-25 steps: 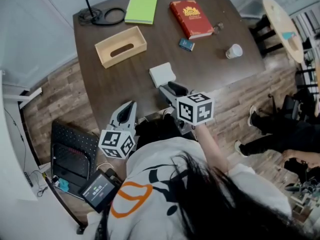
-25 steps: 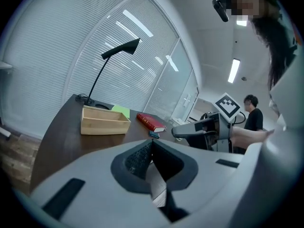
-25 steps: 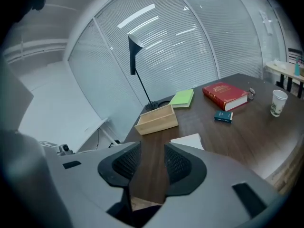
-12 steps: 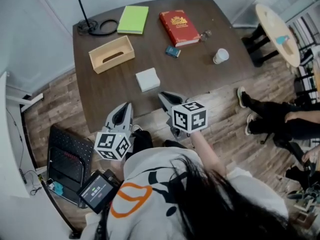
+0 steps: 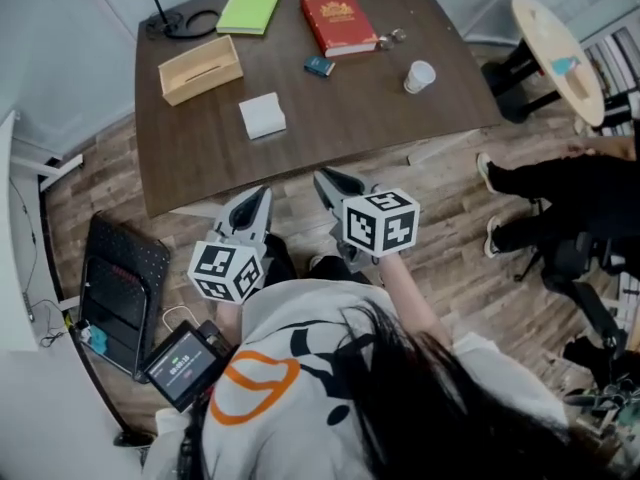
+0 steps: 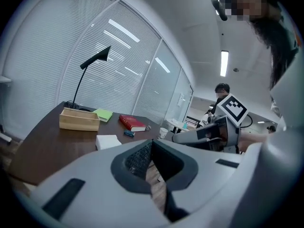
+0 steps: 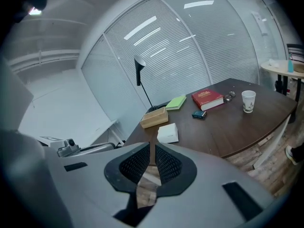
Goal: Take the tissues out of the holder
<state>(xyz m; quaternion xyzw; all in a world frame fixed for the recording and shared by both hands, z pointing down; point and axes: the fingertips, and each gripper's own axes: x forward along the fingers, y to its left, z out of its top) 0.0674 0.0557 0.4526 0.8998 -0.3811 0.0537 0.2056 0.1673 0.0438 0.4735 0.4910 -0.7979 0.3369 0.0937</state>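
The light wooden tissue holder (image 5: pixel 200 68) stands on the dark table (image 5: pixel 400 118) near its far left. The white pack of tissues (image 5: pixel 262 115) lies flat on the table in front of the holder, apart from it. Both grippers hang over the wood floor, short of the table's near edge. My left gripper (image 5: pixel 262 196) is shut with nothing in it. My right gripper (image 5: pixel 325 180) is shut and holds nothing either. The holder (image 7: pixel 154 118) and the tissues (image 7: pixel 167 133) lie well beyond the right gripper (image 7: pixel 152 148). The left gripper (image 6: pixel 151 146) points toward the tissues (image 6: pixel 108 141).
On the table are a green notebook (image 5: pixel 249 8), a red book (image 5: pixel 338 21), a small blue box (image 5: pixel 319 65), a paper cup (image 5: pixel 420 75) and a lamp base with cable (image 5: pixel 170 18). A round side table (image 5: pixel 560 53) and a seated person's legs (image 5: pixel 530 183) are at right.
The view has drawn back from the table. My right gripper has left the tissue pack, closed its jaws and come back over the floor; the left gripper stays beside it.
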